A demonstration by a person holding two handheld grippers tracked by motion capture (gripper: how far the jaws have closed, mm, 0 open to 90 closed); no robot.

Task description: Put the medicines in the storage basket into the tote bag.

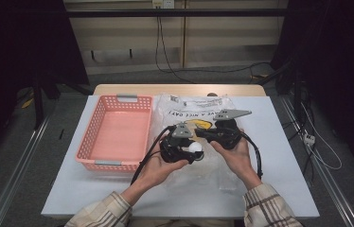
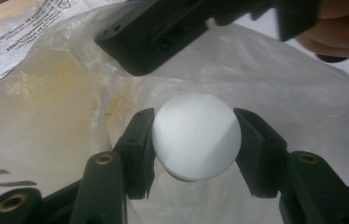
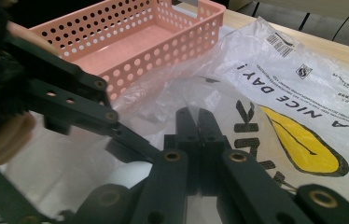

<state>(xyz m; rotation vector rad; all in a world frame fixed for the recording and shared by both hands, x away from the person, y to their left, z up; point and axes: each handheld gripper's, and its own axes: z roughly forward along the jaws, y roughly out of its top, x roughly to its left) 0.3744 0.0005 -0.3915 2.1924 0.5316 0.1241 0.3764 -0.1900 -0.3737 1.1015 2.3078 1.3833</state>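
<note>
High view looks down; both close tool views share the plastic bag (image 1: 199, 111).

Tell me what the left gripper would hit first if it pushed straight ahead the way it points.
Probably the plastic bag right behind the white ball that the left gripper holds; the right gripper sits just above that line, though depth is hard to judge.

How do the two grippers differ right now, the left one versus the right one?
The left gripper has its fingers spread and clamped on a white ball, while the right gripper has its fingers pressed together, pinching the edge of the plastic bag. The left sits nearer the pink basket; the right sits farther from it. Both are black, hand-held and over the bag.
</note>
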